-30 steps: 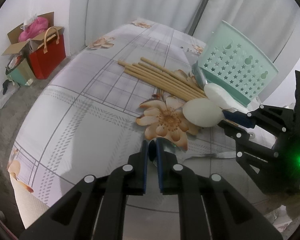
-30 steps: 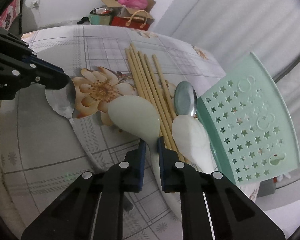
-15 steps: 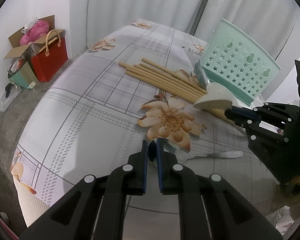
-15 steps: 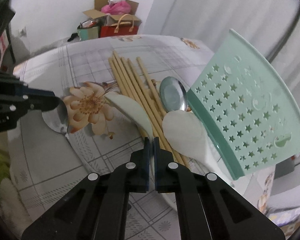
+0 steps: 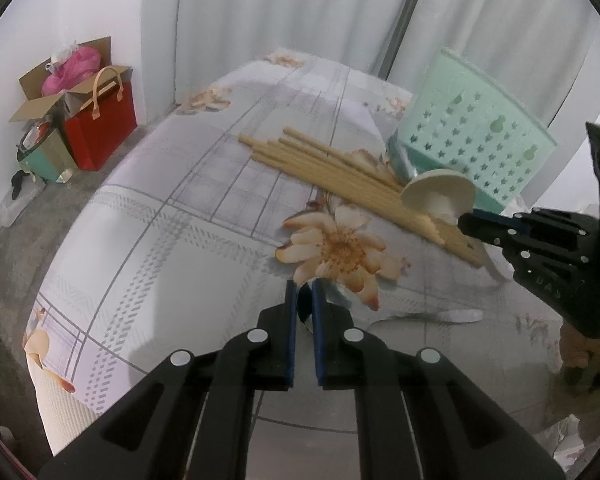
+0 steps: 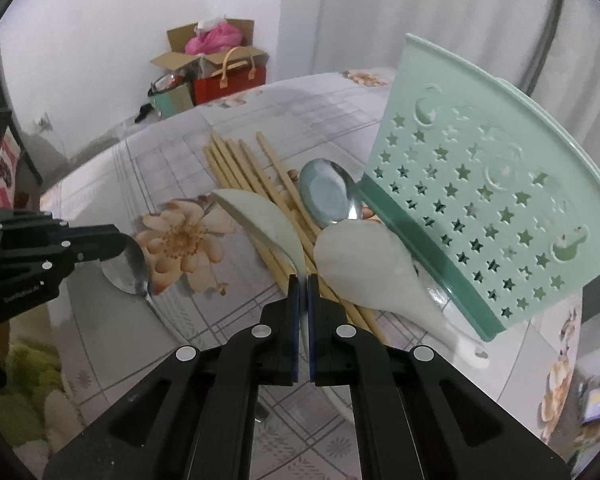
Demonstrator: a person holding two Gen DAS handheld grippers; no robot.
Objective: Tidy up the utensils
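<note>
Evidently light and stiff but slick, the white rice paddle (image 6: 268,232) is clamped by its thin handle in the right gripper (image 6: 303,280), blade tipped ahead of the jaws, while the left gripper (image 5: 304,292) pinches the smaller metal spoon (image 6: 130,268) at its bowl.

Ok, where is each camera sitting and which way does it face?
Left wrist: on the left claw, angled down at the table; claw shut on a metal spoon; right claw at right.
Right wrist: on the right claw, facing the green basket; shut on a white spoon.
Shared: chopsticks, basket.
</note>
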